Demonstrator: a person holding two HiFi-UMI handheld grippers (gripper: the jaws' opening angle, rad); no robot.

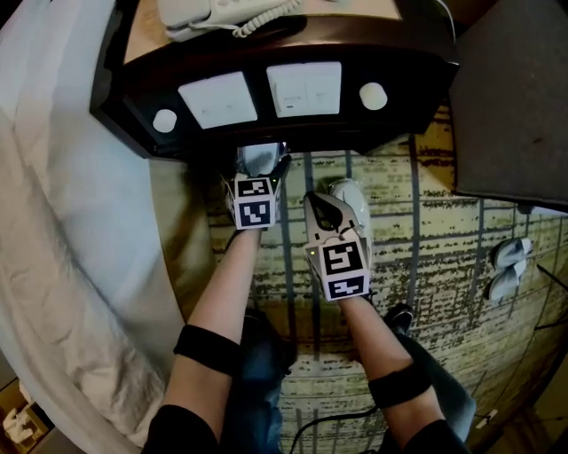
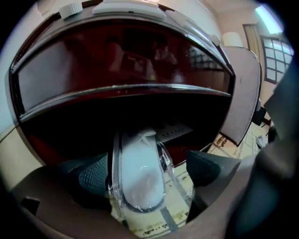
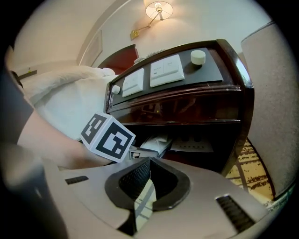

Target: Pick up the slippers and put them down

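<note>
A white slipper in clear plastic wrap (image 2: 139, 158) lies on the patterned carpet, its far end under the dark nightstand (image 2: 121, 65). My left gripper (image 2: 150, 172) is open, one jaw on each side of the slipper, and neither pad presses on it. In the head view this slipper (image 1: 259, 155) shows just past the left gripper (image 1: 260, 173). My right gripper (image 1: 316, 206) is shut, and a second white slipper (image 1: 352, 197) lies close beside it on its right. In the right gripper view the right gripper (image 3: 148, 162) shows nothing between its pads.
The nightstand (image 1: 399, 97) with switch panels and a telephone (image 1: 222, 13) stands straight ahead. A white bed (image 1: 62, 222) fills the left. A grey upholstered panel (image 1: 524, 97) is at the upper right. Another white pair of slippers (image 1: 510, 266) lies on the carpet at the right.
</note>
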